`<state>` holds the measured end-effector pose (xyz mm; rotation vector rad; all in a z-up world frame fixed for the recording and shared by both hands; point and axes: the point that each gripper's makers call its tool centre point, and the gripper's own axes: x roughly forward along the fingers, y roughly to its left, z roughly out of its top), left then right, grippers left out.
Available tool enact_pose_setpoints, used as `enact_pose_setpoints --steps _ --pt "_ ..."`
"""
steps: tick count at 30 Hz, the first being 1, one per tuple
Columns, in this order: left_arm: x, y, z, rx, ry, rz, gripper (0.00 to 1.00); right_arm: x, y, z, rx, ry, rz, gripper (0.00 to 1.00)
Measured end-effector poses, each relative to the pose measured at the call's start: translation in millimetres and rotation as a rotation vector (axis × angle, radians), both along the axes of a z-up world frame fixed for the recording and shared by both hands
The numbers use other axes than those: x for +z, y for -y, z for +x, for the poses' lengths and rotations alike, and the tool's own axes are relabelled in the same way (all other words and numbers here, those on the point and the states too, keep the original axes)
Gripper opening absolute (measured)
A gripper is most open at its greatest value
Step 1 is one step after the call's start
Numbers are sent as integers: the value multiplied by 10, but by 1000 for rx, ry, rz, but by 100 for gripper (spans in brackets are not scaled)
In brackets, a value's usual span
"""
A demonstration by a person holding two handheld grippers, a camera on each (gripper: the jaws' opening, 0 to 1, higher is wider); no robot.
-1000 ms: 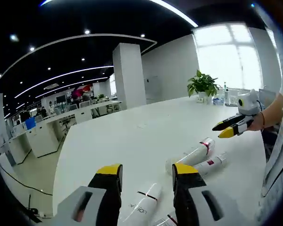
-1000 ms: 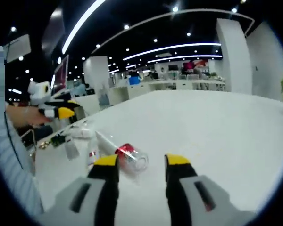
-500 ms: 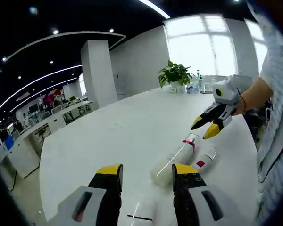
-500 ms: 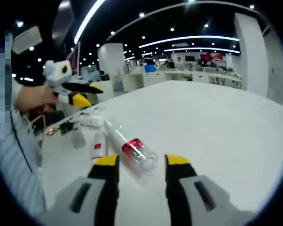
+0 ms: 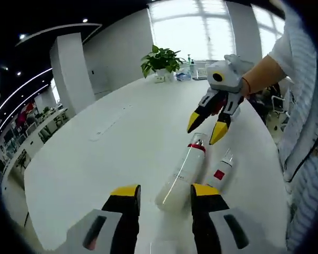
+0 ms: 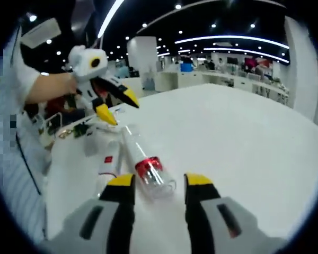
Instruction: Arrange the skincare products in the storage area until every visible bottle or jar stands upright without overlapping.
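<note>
A tall white bottle (image 5: 183, 172) with a red band and a clear cap lies on its side on the white table (image 5: 95, 159). Its base points at my left gripper (image 5: 164, 197), which stands open just short of it. In the right gripper view the bottle's clear cap (image 6: 155, 179) lies just ahead of my open right gripper (image 6: 159, 185). A small white tube (image 5: 220, 172) with a red label lies beside the bottle, and the same tube (image 6: 107, 165) appears left of it. The right gripper (image 5: 206, 128) hovers open over the bottle's cap end. The left gripper (image 6: 118, 106) hangs open over the far end.
A potted plant (image 5: 159, 59) and small bottles stand at the table's far end. More small items (image 6: 87, 138) lie near the table edge by the person's striped sleeve (image 5: 307, 132). Bare tabletop stretches left of the bottle (image 5: 85, 153).
Both views have swung and closed in on the lying bottle. The two grippers now face each other over its two ends; the bottle and tube lie where they were.
</note>
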<state>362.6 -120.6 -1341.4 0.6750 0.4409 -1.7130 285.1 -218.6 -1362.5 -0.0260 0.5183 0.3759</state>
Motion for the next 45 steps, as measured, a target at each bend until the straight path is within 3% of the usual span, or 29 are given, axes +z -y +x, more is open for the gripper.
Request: enact_pose_setpoints --steps 3,5,7,10,13,18,25,35,45 --pt "-113 -22 2 -38 28 74 39 -73 -18 -5 30 -24 -8 34" --pt "-183 -15 35 -65 84 114 37 -145 -23 -13 46 -49 -8 33" --pt "-215 10 47 -106 143 129 29 -184 -32 -11 59 -59 -13 32" --pt "-255 1 -43 -147 103 170 28 -201 -45 -2 71 -60 -17 31" --pt "-327 -12 4 -204 158 218 30 -229 -54 11 84 -69 -25 31" --pt "-369 18 25 -225 151 257 29 -270 -59 10 102 -82 -41 29" --pt "-415 25 19 -250 207 304 30 -291 -59 4 93 -100 -31 28" --pt "-494 38 24 -294 216 351 29 -300 -52 14 81 -103 -73 27" --pt "-570 46 21 -327 142 405 29 -316 -43 17 77 -98 -101 27"
